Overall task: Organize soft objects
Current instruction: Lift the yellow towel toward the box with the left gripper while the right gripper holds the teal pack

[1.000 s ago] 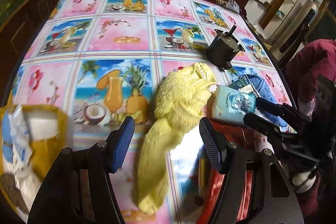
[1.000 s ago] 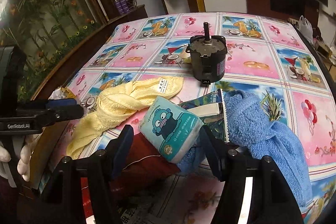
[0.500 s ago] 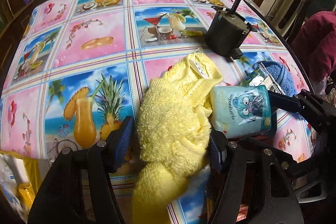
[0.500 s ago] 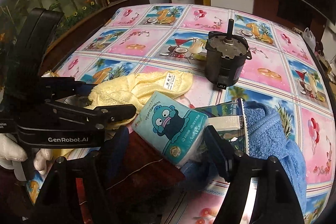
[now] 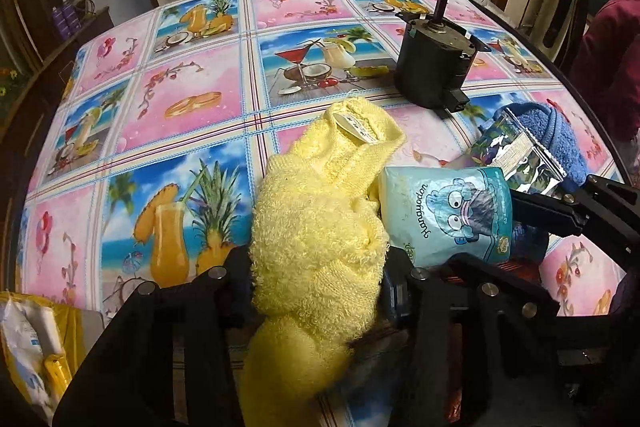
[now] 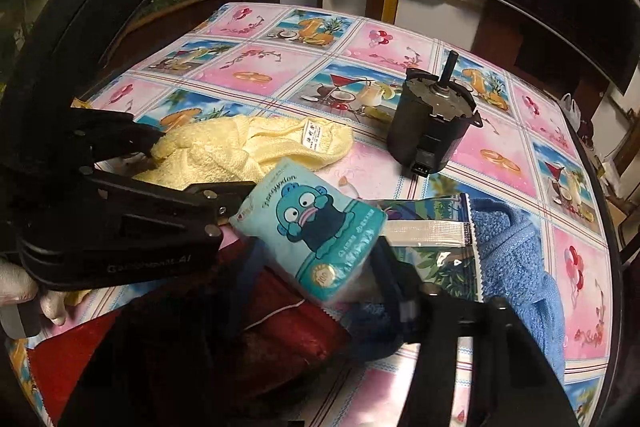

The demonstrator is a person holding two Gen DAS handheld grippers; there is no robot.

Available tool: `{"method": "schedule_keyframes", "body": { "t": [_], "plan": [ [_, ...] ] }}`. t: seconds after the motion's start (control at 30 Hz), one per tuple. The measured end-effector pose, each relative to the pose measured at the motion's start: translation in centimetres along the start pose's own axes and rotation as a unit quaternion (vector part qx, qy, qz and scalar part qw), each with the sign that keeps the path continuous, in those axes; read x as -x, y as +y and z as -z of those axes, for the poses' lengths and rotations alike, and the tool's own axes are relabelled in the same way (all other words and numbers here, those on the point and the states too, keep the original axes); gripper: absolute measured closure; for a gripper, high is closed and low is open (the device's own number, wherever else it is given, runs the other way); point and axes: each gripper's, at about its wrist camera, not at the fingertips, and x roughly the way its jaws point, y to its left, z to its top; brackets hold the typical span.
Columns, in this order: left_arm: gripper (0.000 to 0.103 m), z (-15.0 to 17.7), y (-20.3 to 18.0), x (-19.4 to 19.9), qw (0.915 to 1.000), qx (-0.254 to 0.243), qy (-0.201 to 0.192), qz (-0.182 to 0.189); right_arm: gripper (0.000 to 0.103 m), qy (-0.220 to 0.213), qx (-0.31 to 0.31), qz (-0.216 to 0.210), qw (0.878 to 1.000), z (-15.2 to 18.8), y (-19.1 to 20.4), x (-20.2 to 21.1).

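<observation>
Both pairs of jaws are closing, each round a soft thing. The left gripper [image 5: 316,283] has the yellow towel [image 5: 320,227] between its fingers, the fabric bulging out past both pads, so the pads press on it. The right gripper [image 6: 312,267] closes on the tissue pack [image 6: 316,231], a pale blue packet with a cartoon face; the pack fills the gap from one finger to the other.

The towel lies crumpled at the near middle of the table [image 5: 192,107], its white label turned up at the far end. The tissue pack sits just to its right, touching it. Behind the pack is a shiny foil pouch [image 6: 432,239], and right of that a blue towel [image 6: 516,267], bunched up. Under the near edge of the pack lies a dark red cloth [image 6: 288,323].

Farther back stands a black motor [image 6: 432,123], its shaft pointing up, apart from the soft things. A yellow bag [image 5: 36,343] rests at the near left corner. The table wears an oilcloth of pink and blue drink pictures.
</observation>
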Motion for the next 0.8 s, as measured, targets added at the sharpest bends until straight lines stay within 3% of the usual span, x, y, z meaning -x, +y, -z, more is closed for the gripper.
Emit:
{"method": "schedule_keyframes", "body": {
  "t": [0.13, 0.27, 0.43, 0.5, 0.57, 0.63, 0.8],
  "plan": [
    [0.059, 0.1, 0.1, 1.0, 0.9998, 0.012, -0.001, 0.014, 0.08, -0.009, -0.052, -0.037, 0.998, 0.2, -2.1, 0.6],
    [0.059, 0.0, 0.8, 3.4, 0.9984, 0.036, -0.019, 0.039, 0.094, -0.023, -0.102, -0.072, 0.992, 0.3, -4.2, 1.4],
    [0.059, 1.2, 1.1, 7.1, 0.9952, 0.058, -0.044, 0.066, 0.092, -0.039, -0.1, -0.096, 0.99, 0.5, -4.3, 2.1],
    [0.059, 1.9, 1.4, 7.9, 0.9941, 0.07, -0.045, 0.071, 0.077, -0.033, -0.095, -0.085, 0.991, 0.6, -4.1, 1.8],
    [0.059, 2.5, 1.7, 7.7, 0.9938, 0.082, -0.035, 0.067, 0.041, -0.03, -0.085, -0.076, 0.993, 0.4, -3.7, 1.6],
    [0.059, 2.9, 2.0, 6.5, 0.9946, 0.089, -0.013, 0.053, 0.032, -0.033, -0.069, -0.063, 0.995, 0.0, -3.1, 1.8],
    [0.058, 3.4, 2.8, 2.5, 0.9933, 0.103, 0.043, 0.028, 0.031, -0.008, -0.024, -0.058, 0.998, -1.4, -1.3, 1.0]
  ]
}}
